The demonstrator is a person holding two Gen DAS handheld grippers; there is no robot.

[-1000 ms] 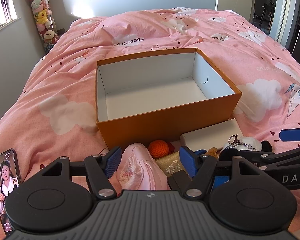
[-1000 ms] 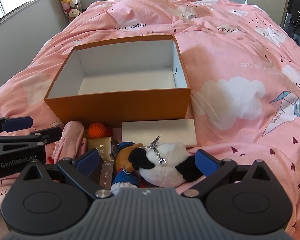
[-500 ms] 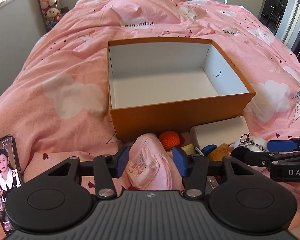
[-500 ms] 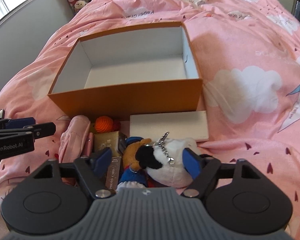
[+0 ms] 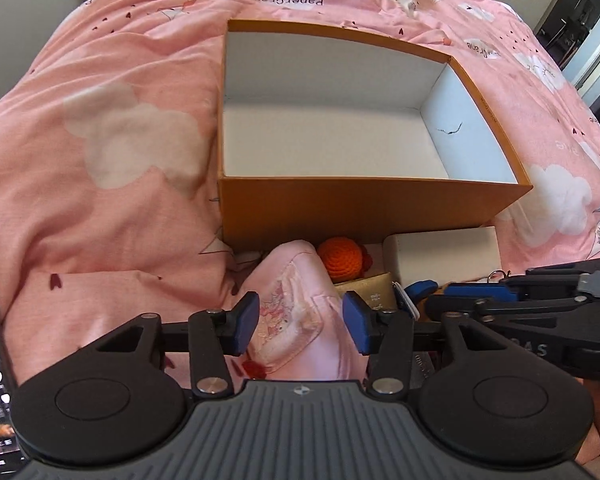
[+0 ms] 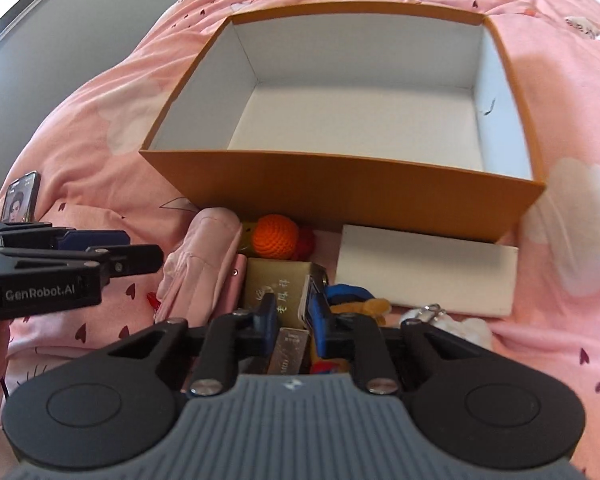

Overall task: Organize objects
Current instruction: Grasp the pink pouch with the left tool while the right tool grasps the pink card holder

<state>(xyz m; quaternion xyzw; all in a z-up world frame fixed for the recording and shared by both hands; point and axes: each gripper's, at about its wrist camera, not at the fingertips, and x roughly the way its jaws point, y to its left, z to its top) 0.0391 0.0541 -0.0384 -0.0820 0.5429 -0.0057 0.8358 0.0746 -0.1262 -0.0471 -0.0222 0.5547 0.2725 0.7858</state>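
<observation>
An empty orange box (image 5: 364, 208) (image 6: 340, 196) with a white inside stands on the pink bed. In front of it lie a pink pouch (image 5: 300, 312) (image 6: 200, 268), an orange crochet ball (image 5: 342, 256) (image 6: 276, 237), a gold box (image 6: 278, 290), a white flat box (image 5: 444, 254) (image 6: 424, 276) and plush toys (image 6: 356, 304). My left gripper (image 5: 300, 322) straddles the pink pouch, jaws partly closed, pads close to its sides; contact is unclear. My right gripper (image 6: 292, 314) has narrowed over the gold box's near right edge, beside a silver bar (image 6: 290, 350).
A phone (image 6: 20, 196) with a lit screen lies on the bed at the left. The pink duvet (image 5: 100, 160) is rumpled around the box. Grey wall and a window are at the far left; a doorway is at the far right.
Both grippers moved forward and down toward the pile. The left jaws narrowed around the pink pouch. The right jaws closed from wide around the plush toys to a narrow gap at the gold box.
</observation>
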